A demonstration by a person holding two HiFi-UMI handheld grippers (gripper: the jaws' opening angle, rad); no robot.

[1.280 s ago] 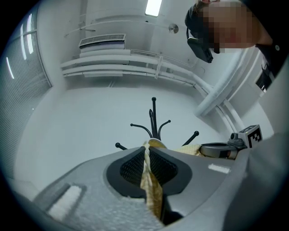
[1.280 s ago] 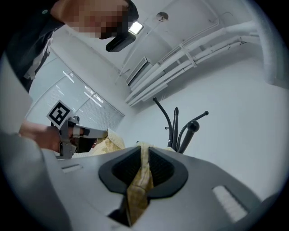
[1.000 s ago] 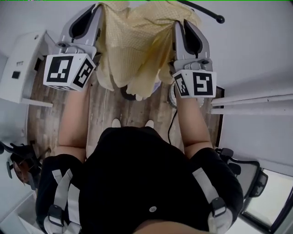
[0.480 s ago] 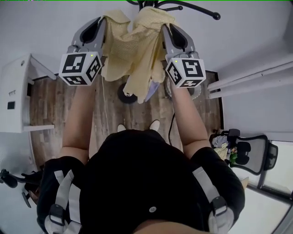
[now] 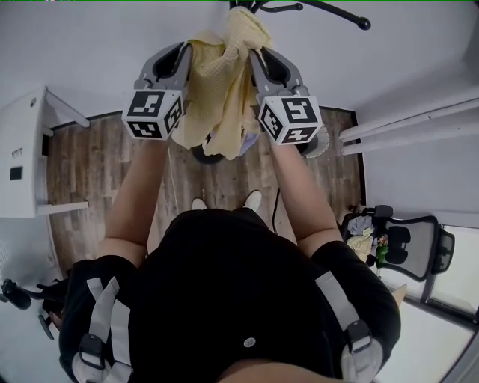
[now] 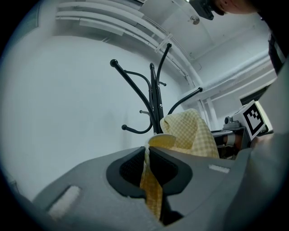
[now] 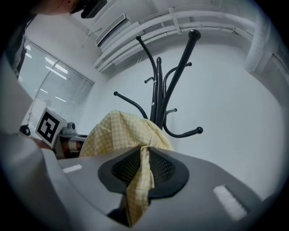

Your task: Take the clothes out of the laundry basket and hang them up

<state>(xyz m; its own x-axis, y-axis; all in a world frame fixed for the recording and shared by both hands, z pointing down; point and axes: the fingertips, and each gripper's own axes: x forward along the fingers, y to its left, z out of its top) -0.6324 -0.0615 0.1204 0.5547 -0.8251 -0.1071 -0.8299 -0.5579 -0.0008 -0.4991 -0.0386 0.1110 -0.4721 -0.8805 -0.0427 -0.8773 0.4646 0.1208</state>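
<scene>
A pale yellow checked garment [image 5: 223,90] hangs between my two grippers in the head view. My left gripper [image 5: 196,51] is shut on one edge of it; its fold [image 6: 152,180] runs down between the jaws in the left gripper view. My right gripper [image 5: 251,52] is shut on the other edge, the cloth [image 7: 139,180] pinched between the jaws in the right gripper view. A black coat stand [image 6: 156,97] with curved hooks rises just beyond the garment [image 7: 122,131]. Its arms [image 5: 314,9] show at the top of the head view. The laundry basket is not in view.
A white cabinet [image 5: 22,161] stands at the left on the wood floor [image 5: 90,164]. A black office chair [image 5: 408,243] with things on it is at the right. White rails [image 5: 412,127] run along the right wall. A round base [image 5: 206,153] lies under the garment.
Both grippers have drawn closer together and toward the coat stand, bunching the yellow garment between them. The head view has shifted, showing more floor and the chair.
</scene>
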